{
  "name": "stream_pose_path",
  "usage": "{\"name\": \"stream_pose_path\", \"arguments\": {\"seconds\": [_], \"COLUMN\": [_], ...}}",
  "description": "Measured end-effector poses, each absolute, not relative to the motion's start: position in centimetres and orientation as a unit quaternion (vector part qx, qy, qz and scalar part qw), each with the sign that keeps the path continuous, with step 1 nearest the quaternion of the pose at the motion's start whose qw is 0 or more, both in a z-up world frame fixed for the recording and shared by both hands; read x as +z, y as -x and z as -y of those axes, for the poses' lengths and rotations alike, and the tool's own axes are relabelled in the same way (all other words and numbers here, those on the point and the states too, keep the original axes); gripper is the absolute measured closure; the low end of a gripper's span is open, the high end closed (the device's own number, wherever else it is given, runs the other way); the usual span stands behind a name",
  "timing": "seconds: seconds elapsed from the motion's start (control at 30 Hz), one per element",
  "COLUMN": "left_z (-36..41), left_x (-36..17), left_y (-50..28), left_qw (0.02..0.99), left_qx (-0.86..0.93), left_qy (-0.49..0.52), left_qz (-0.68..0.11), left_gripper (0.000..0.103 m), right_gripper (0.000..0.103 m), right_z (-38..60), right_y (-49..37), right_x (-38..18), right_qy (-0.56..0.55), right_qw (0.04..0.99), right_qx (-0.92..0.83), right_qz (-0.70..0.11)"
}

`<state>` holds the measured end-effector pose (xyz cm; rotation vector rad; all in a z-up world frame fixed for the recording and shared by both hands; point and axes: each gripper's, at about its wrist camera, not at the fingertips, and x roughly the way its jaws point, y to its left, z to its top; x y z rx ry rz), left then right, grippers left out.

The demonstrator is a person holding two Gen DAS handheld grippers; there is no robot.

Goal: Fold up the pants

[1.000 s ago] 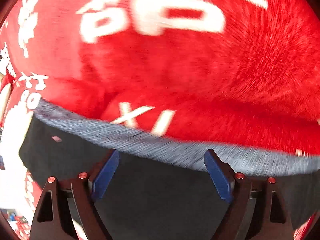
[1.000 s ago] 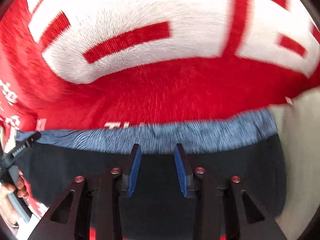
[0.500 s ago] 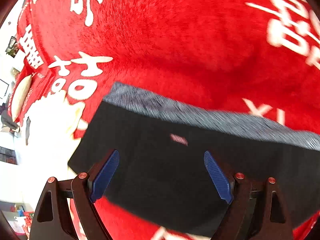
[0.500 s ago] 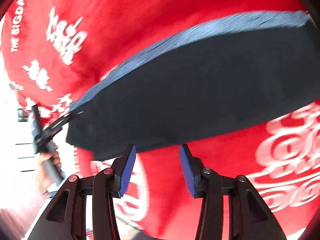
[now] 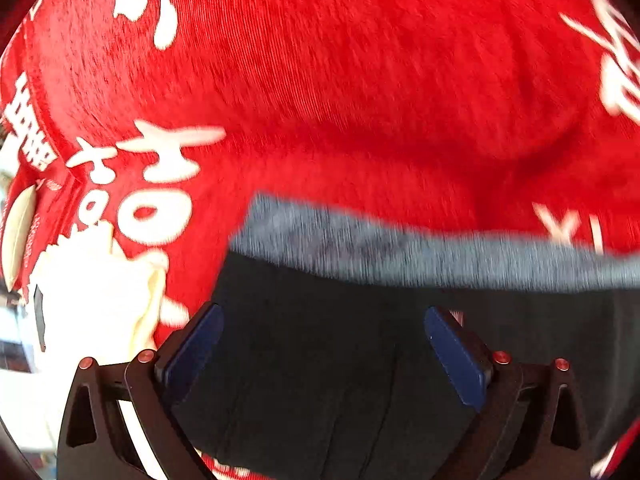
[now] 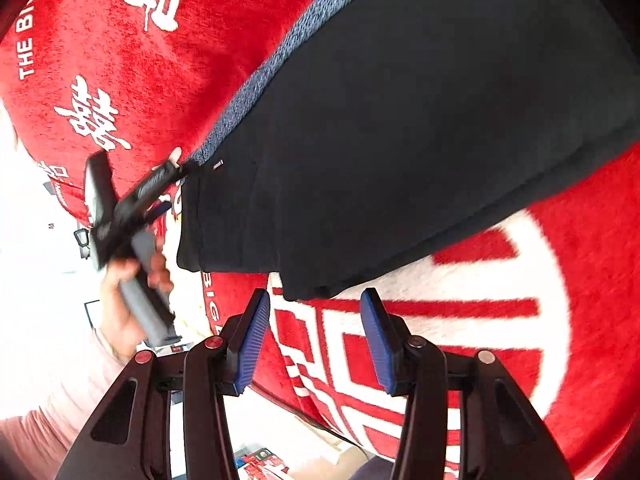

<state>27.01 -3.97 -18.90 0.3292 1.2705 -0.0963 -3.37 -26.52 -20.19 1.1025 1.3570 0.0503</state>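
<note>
Black pants (image 6: 420, 128) with a grey-blue waistband (image 6: 276, 68) lie folded in a flat stack on a red blanket (image 6: 132, 60). In the left wrist view the pants (image 5: 328, 380) fill the bottom and the waistband (image 5: 400, 252) runs across the middle. My left gripper (image 5: 324, 344) is open, its jaws spread wide just over the black fabric, holding nothing. It also shows in the right wrist view (image 6: 160, 184) at the stack's waistband corner. My right gripper (image 6: 316, 340) is open and empty, just off the stack's near edge.
The red blanket (image 5: 360, 80) carries white printed characters and a large white emblem (image 6: 460, 312). A white patch (image 5: 92, 280) lies left of the pants. The person's hand (image 6: 132, 288) holds the left gripper's handle. The blanket's edge and floor clutter (image 6: 256, 456) lie at the bottom.
My right gripper has pulled back off the pants to beyond their near edge and opened wider. My left gripper swung off to the left, then came back down over the black fabric.
</note>
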Motion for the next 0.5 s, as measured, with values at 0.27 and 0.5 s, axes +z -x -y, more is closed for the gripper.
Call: {"name": "stream_pose_path", "arguments": {"seconds": [0.27,0.5], "left_z": [2.3,2.7], "left_x": [-20.7,-20.7], "left_y": [-25.8,-25.5], "left_qw": [0.788,0.782], "left_qx": [-0.061,-0.056], "left_qy": [-0.128,-0.137], "left_qz": [-0.599,-0.605], "left_gripper": [0.000,0.000], "right_gripper": [0.097,0.094], "right_z": [27.8,27.1], "right_y": [1.6,5.0], "right_x": [-19.4,-20.4], "right_qy": [-0.497,-0.491], "right_qw": [0.654,0.617], "right_qx": [-0.011,-0.037], "right_qz": [-0.570,-0.614]}}
